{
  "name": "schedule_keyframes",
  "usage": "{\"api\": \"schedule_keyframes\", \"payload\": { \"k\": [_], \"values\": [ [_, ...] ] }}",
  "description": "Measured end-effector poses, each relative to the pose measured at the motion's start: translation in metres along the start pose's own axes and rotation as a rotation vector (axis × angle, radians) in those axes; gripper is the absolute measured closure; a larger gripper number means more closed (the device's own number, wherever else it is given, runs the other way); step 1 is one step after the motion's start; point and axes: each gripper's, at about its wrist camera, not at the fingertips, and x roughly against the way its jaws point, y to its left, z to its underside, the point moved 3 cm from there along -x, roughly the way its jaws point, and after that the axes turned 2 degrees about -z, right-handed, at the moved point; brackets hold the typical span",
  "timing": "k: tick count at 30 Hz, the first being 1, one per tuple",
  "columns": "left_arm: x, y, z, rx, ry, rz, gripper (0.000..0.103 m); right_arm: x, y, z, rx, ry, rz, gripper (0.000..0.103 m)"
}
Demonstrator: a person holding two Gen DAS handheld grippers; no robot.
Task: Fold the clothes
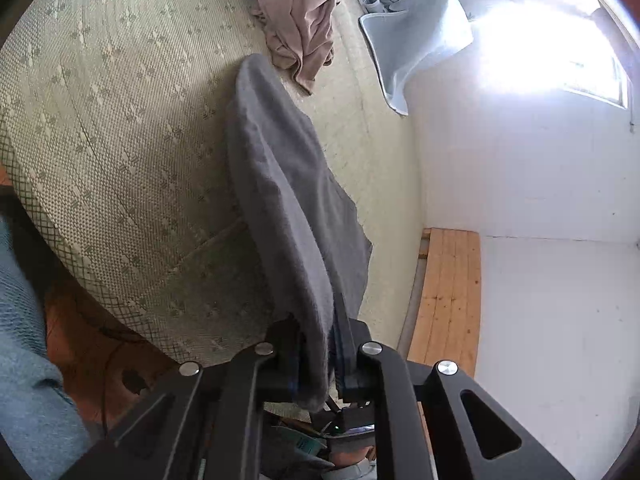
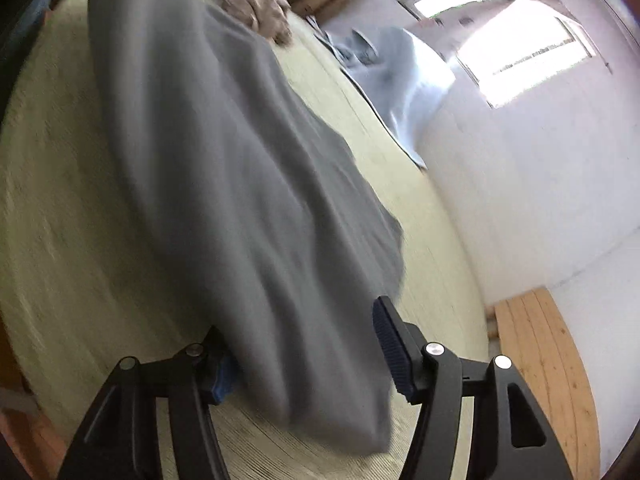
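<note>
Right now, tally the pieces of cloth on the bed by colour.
Grey: 1, the grey cloth clamped in the left gripper
Pinkish-beige: 1, the crumpled beige garment
Pale blue: 1, the light blue fabric
Total: 3

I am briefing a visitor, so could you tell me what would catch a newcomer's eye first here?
The grey garment dominates, stretched down the middle of the patterned bed cover and pinched in the left gripper. The right gripper stands open around its near edge. Beyond lie a crumpled pink garment and a pale blue one.
</note>
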Motion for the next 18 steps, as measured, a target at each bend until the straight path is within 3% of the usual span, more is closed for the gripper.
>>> {"api": "schedule_keyframes", "payload": {
  "k": [4, 12, 14, 15, 16, 17, 18],
  "values": [
    [0.009, -0.002, -0.01, -0.003, -0.028, 0.001, 0.093, -0.011, -0.013, 0.023, 0.0, 0.041, 0.023, 0.039],
    [-0.013, -0.015, -0.028, -0.004, -0.051, -0.011, 0.093, -0.019, -0.022, 0.023, 0.037, 0.044, 0.052, 0.04],
    [-0.029, -0.023, -0.032, -0.002, -0.053, -0.016, 0.093, -0.019, -0.021, 0.02, 0.046, 0.042, 0.039, 0.048],
    [-0.026, -0.019, -0.03, 0.0, -0.052, -0.018, 0.093, -0.019, -0.02, 0.018, 0.052, 0.04, 0.027, 0.065],
    [-0.025, -0.017, -0.03, 0.0, -0.05, -0.02, 0.093, -0.017, -0.017, 0.016, 0.068, 0.031, 0.015, 0.091],
    [-0.023, -0.017, -0.03, -0.001, -0.051, -0.021, 0.093, -0.016, -0.014, 0.014, 0.085, 0.025, 0.012, 0.097],
    [-0.022, -0.016, -0.03, -0.003, -0.052, -0.022, 0.093, -0.014, -0.012, 0.012, 0.097, 0.025, 0.008, 0.095]
  ]
}}
